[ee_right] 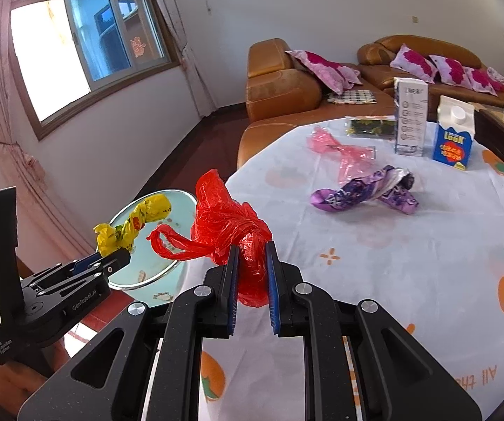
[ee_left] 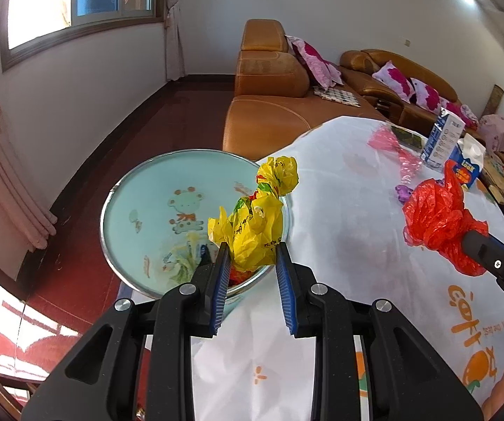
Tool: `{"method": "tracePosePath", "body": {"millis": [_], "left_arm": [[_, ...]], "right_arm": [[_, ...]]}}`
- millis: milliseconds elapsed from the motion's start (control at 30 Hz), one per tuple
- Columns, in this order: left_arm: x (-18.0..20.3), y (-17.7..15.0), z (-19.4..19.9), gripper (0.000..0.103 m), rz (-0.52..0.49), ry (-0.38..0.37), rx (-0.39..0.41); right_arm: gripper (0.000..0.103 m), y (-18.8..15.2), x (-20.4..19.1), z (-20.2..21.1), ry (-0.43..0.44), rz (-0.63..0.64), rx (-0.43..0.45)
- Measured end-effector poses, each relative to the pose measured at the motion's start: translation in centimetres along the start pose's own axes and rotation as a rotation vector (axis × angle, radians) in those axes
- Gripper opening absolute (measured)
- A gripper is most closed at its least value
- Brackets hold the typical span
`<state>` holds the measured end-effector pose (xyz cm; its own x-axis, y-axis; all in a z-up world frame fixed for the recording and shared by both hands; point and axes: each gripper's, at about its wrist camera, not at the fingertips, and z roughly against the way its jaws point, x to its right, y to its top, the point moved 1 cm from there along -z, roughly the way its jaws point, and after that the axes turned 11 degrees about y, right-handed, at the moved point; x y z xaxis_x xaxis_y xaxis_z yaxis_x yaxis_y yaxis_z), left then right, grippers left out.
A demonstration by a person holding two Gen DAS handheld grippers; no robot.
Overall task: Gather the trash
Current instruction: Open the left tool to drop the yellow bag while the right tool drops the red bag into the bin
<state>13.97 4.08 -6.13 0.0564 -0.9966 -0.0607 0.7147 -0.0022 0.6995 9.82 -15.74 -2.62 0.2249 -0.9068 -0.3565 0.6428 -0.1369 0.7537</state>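
Observation:
My left gripper (ee_left: 252, 251) is shut on a crumpled yellow plastic bag (ee_left: 257, 224) and holds it over the rim of a light blue bin (ee_left: 140, 207) beside the table. It also shows in the right wrist view (ee_right: 111, 251) with the yellow bag (ee_right: 133, 224) above the bin (ee_right: 140, 273). My right gripper (ee_right: 252, 256) is shut on a red plastic bag (ee_right: 231, 231) above the table's left edge; the red bag also shows in the left wrist view (ee_left: 437, 221). A pink bag (ee_right: 343, 151) and a purple wrapper (ee_right: 364, 189) lie on the table.
The round table has a white cloth (ee_right: 409, 263) with orange prints. A tall white box (ee_right: 409, 119), a blue and white carton (ee_right: 453, 133) and a dark packet (ee_right: 369, 127) stand at its far side. An orange sofa (ee_right: 280, 91) is behind.

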Motion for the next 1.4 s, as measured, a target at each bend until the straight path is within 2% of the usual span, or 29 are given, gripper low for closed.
{"method": "tracePosePath", "body": {"millis": [667,1400], "left_arm": [[-4.5,-0.2,-1.0,0.026,0.069,0.059,-0.011],[-6.1,0.1,-2.8,0.026,0.107,0.099,-0.049]], "right_arm": [[0.015,1.3,-4.2,-3.1,0.054,0.062,-0.022],[0.015,2.3,-6.4,-6.5,0.085,0.085,-0.046]]}}
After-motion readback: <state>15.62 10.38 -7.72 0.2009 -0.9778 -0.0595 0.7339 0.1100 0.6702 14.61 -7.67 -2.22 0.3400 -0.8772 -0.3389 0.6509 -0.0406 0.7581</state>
